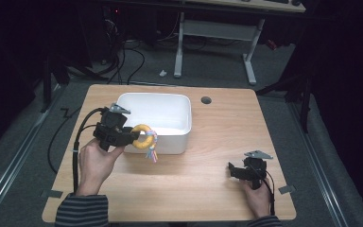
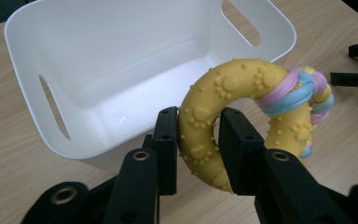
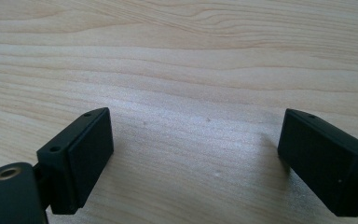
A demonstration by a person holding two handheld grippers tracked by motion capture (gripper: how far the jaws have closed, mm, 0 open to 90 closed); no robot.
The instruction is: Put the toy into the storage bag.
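The left tool [image 2: 198, 140] pinches a yellow rubber ring toy with raised paw prints and a pink-and-blue braided rope knotted through it [image 2: 242, 93], its jaws pressed on the ring's near arc so the ring stands upright in the grip. In the high view that left tool [image 1: 131, 136] holds the toy [image 1: 144, 137] lifted off the bench, just in front of the near wall of the white rectangular plastic basket with slotted handles [image 1: 179, 142], the rope tail hanging down against that wall. The basket's open mouth lies directly beyond and slightly right of the toy, so the coming move, as I judge it, is a short carry forward over the near rim, which is the one thing in the way; the dangling rope could catch on it. The basket looks empty inside. The right tool [image 1: 230, 169] rests well apart at the near right of the light wooden bench [image 1: 227, 127], its jaws spread over bare wood [image 3: 191, 154].
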